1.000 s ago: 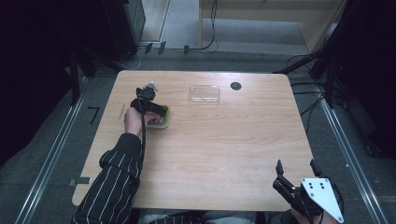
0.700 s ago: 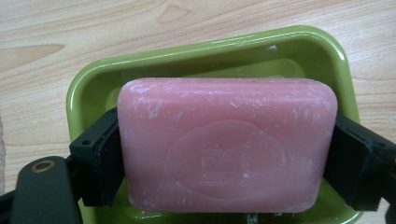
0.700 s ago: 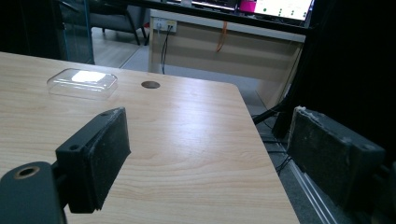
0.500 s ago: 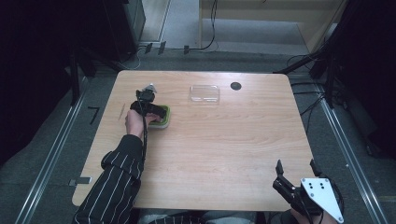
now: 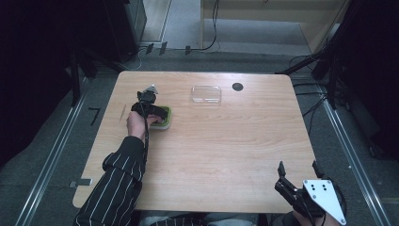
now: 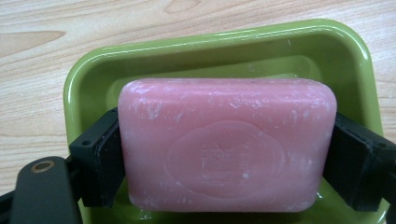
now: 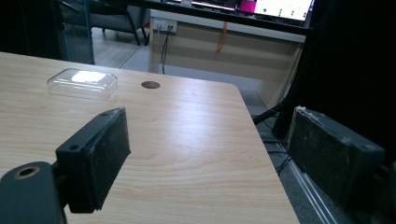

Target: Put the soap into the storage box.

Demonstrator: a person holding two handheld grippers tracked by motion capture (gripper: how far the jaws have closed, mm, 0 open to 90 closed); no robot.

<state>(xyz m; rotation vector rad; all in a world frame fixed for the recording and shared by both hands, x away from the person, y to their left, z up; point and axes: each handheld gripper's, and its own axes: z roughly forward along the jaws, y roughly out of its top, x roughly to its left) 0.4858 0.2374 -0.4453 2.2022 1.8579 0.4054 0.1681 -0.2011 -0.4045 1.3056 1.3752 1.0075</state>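
The left gripper point(image 6: 224, 154) has its jaws closed on the ends of the pink soap bar point(image 6: 226, 144), which sits in the green dish point(image 6: 93, 70). The right gripper point(image 7: 205, 163) idles wide open, holding nothing. Judged step: gripping. Next: a straight lift clear of the dish.

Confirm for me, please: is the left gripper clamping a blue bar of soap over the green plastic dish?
Not quite: the bar of soap is pink, not blue, as the left gripper view shows. The left gripper does clamp it over the green plastic dish.
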